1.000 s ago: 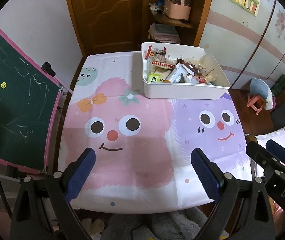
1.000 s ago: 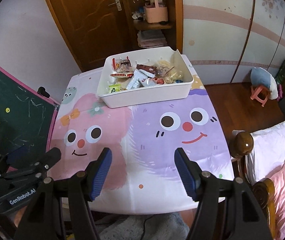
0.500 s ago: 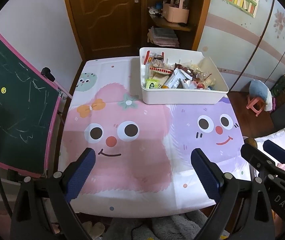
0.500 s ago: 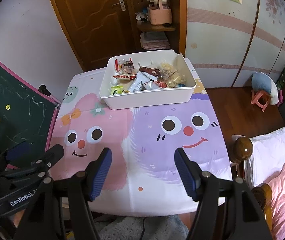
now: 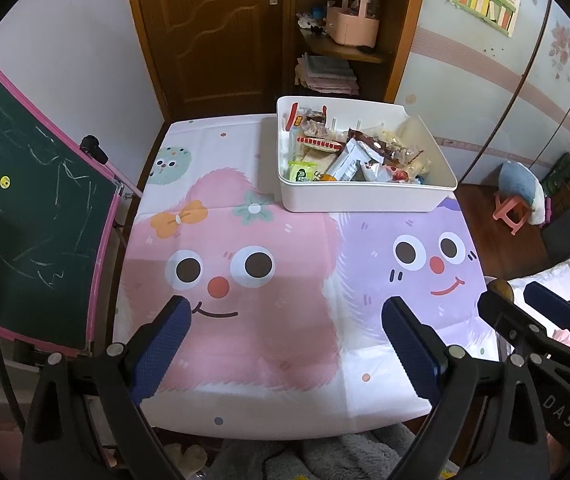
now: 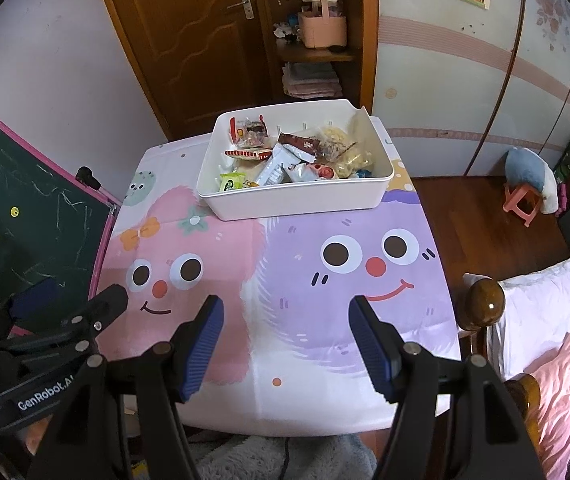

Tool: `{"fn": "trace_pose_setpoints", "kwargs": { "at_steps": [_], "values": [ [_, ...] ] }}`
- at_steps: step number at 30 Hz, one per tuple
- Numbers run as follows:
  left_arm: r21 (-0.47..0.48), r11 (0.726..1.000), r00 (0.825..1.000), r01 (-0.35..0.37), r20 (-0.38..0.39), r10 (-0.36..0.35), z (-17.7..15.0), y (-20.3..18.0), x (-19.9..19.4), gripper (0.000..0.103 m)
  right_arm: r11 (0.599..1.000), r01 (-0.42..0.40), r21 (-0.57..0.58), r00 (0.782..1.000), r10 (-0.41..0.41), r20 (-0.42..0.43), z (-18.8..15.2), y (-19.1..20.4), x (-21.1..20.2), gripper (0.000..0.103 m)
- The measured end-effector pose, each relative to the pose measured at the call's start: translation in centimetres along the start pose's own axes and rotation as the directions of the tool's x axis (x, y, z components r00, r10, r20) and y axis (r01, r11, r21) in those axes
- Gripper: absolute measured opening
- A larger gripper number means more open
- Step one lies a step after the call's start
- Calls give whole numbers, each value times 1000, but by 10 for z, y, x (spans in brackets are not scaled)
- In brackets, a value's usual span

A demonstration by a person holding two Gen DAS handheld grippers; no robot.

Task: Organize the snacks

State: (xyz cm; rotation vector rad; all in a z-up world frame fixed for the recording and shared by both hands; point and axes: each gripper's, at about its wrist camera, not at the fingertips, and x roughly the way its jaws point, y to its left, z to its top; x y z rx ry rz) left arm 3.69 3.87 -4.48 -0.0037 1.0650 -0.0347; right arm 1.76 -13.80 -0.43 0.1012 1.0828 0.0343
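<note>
We hold both the left gripper and the right gripper spread and empty — away from the snack bin, probably for a clear view.

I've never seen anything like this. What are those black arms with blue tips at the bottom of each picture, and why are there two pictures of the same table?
Those are hand-held tongs, one in each of a person's hands; there is no robot arm. Each carries a wide-angle camera looking forward along its two fingers, so you get two views of one scene. One picture comes from the left tongs, the other from the right tongs. Each view also catches the other tool at its edge. Both stand open above the near edge of the table and hold nothing.

On the table lies a cartoon tablecloth with a pink and a purple face. At its far side sits a white bin full of mixed snack packets. No snacks lie outside it.
</note>
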Motion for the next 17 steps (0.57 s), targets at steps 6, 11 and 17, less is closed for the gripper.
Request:
{"fn": "trace_pose_setpoints", "kwargs": {
  "at_steps": [6,11,17],
  "values": [
    [6,1000,1000,2,-8,-2,4,-6,2,96,1000,1,1,1000,-1,-12,0,-4,3,65],
    [8,1000,1000,3,-9,-2,4,-9,4,96,1000,1,2,1000,-1,-15,0,-6,4,65],
    [10,1000,1000,3,-12,-3,5,-10,4,96,1000,3,10,1000,-3,-15,1,-10,5,65]
  ]
}}
